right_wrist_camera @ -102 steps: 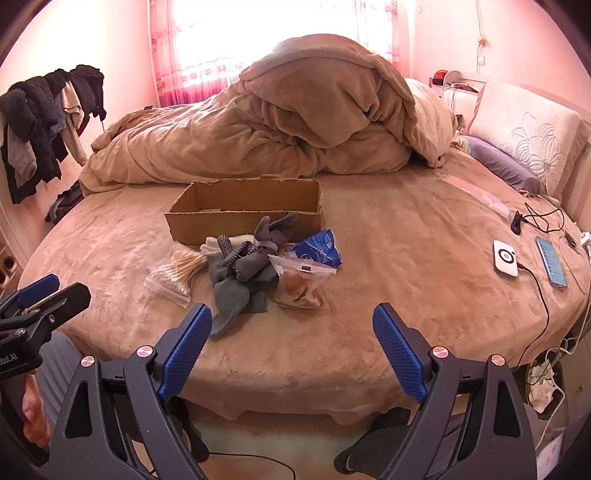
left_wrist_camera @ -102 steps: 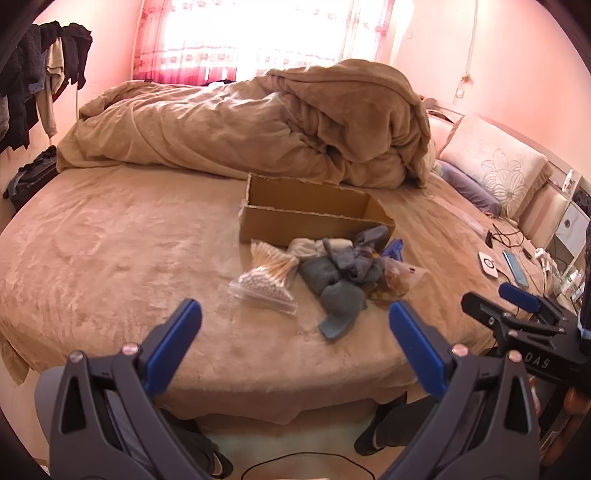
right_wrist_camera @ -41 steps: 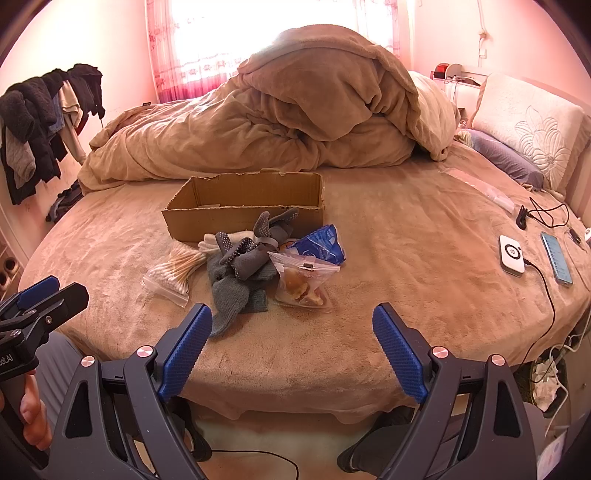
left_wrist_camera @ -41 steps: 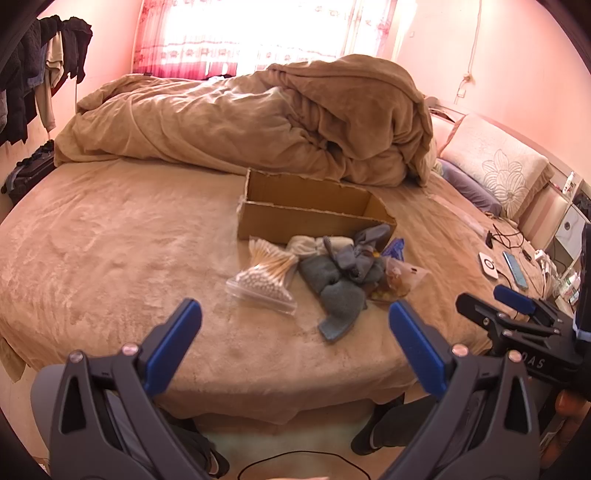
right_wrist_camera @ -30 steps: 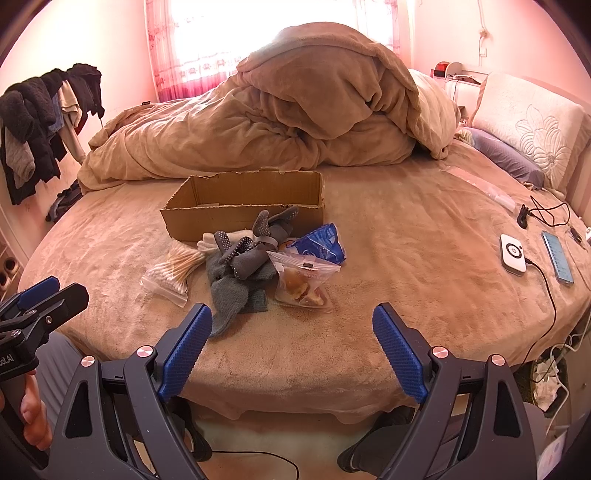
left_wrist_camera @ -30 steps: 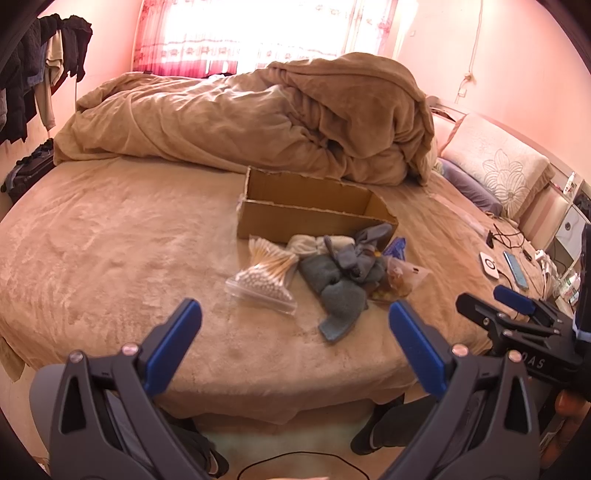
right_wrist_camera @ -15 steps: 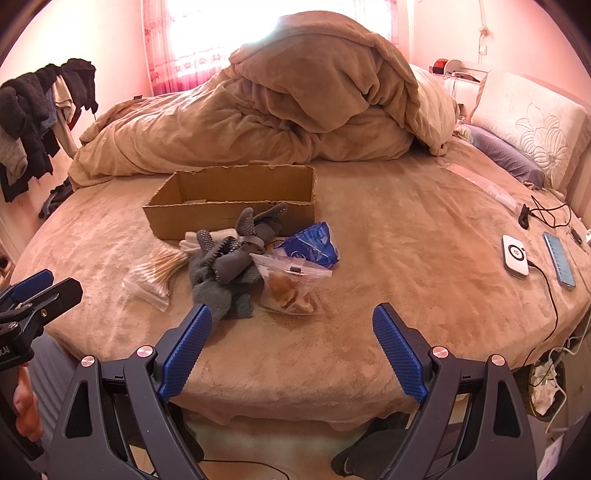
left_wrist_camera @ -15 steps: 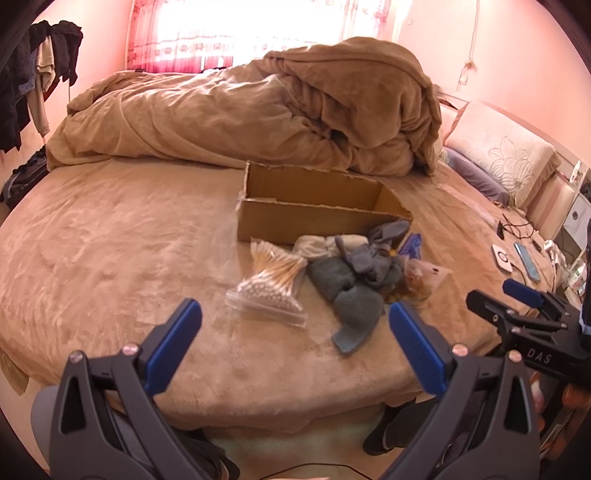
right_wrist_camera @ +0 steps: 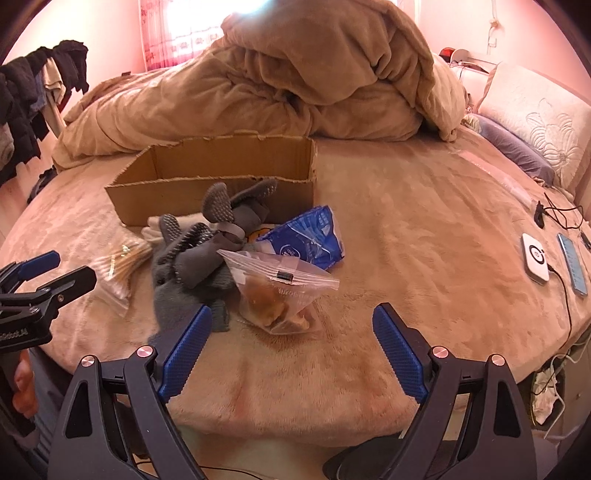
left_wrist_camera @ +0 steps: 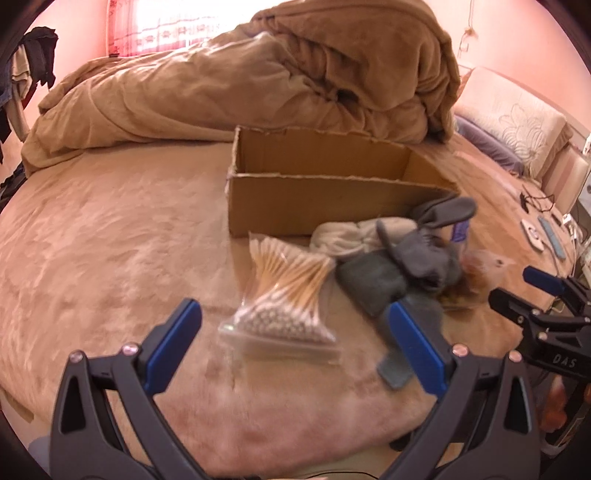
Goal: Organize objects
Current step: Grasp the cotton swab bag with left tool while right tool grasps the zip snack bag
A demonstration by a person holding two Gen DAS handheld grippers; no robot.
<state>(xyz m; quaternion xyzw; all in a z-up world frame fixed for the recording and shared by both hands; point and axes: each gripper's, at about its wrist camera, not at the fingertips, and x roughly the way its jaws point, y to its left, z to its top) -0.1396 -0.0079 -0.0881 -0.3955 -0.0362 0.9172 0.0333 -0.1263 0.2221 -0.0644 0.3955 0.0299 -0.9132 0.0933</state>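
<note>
The left hand-held gripper [left_wrist_camera: 291,339] hangs with its blue-padded fingers spread wide and nothing between them, low over the near edge of a round bed covered in tan plush fabric [left_wrist_camera: 110,240]. Just beyond its fingertips, roughly centred between them, lies a clear zip bag of wooden-stemmed cotton swabs [left_wrist_camera: 284,295]. The right hand-held gripper [right_wrist_camera: 291,339] is likewise released and holds nothing; just ahead of it, slightly toward its left finger, sits a clear zip bag with brown lumpy contents [right_wrist_camera: 277,295].

Between the two bags is a heap of grey socks with dotted grip soles [right_wrist_camera: 207,254], touching the swab bag on one side and the brown-filled bag on the other. A cream rolled sock [left_wrist_camera: 347,236] lies at the back of the heap, and a crumpled blue plastic packet [right_wrist_camera: 310,236] rests just behind the brown-filled bag. Behind all of these stands an open, shallow brown cardboard box [left_wrist_camera: 325,188], its front wall touching the sock heap.

Farther back a bulky tan duvet [right_wrist_camera: 295,74] is piled up before a bright curtained window [right_wrist_camera: 177,33]. A cream embroidered pillow [right_wrist_camera: 535,107] lies at the right. A white charging puck [right_wrist_camera: 533,258] and a blue phone [right_wrist_camera: 571,269] sit near the bed's right edge. Dark clothes [right_wrist_camera: 22,107] hang against the pink wall on the left.
</note>
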